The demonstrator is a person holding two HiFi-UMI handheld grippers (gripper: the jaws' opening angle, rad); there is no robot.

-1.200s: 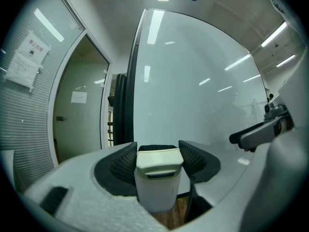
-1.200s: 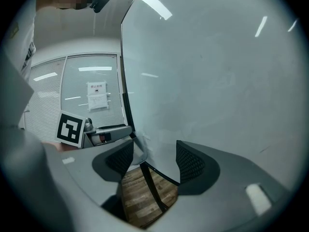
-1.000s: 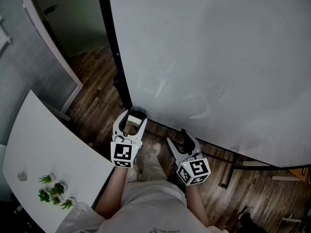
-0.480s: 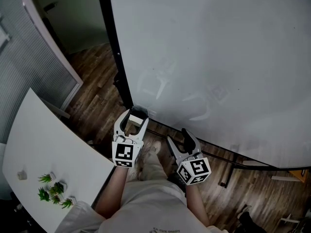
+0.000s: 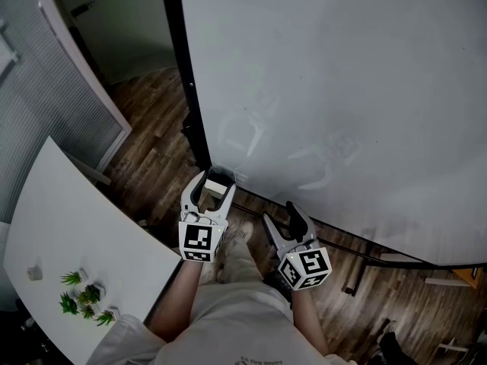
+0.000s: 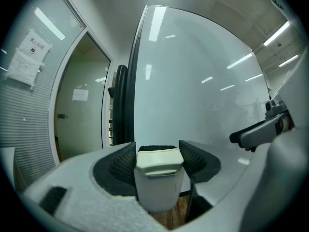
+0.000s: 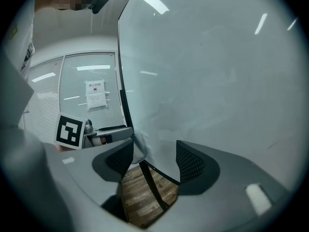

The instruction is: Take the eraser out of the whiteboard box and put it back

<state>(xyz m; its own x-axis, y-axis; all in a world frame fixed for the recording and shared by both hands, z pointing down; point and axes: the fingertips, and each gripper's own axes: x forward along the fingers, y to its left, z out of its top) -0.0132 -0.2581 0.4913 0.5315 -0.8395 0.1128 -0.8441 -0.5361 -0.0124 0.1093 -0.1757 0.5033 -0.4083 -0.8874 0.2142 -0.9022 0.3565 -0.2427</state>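
The cream eraser (image 5: 217, 185) (image 6: 158, 178) stands upright between the pads of my left gripper (image 5: 212, 190) (image 6: 158, 154), which is shut on it, close to the lower left corner of the big whiteboard (image 5: 342, 90) (image 6: 193, 81). A small pale fitting (image 5: 238, 178) sits on the board's bottom edge just right of the eraser; I cannot tell if it is the box. My right gripper (image 5: 286, 217) (image 7: 154, 157) is held beside the left one, open, with only floor and the board's edge between its pads.
A white table (image 5: 76, 234) with small green plants (image 5: 84, 301) lies to my left. The whiteboard's black post (image 5: 179, 74) and floor rails (image 5: 365, 253) stand on the wooden floor. A blinded glass partition (image 5: 46, 120) and a doorway are at the far left.
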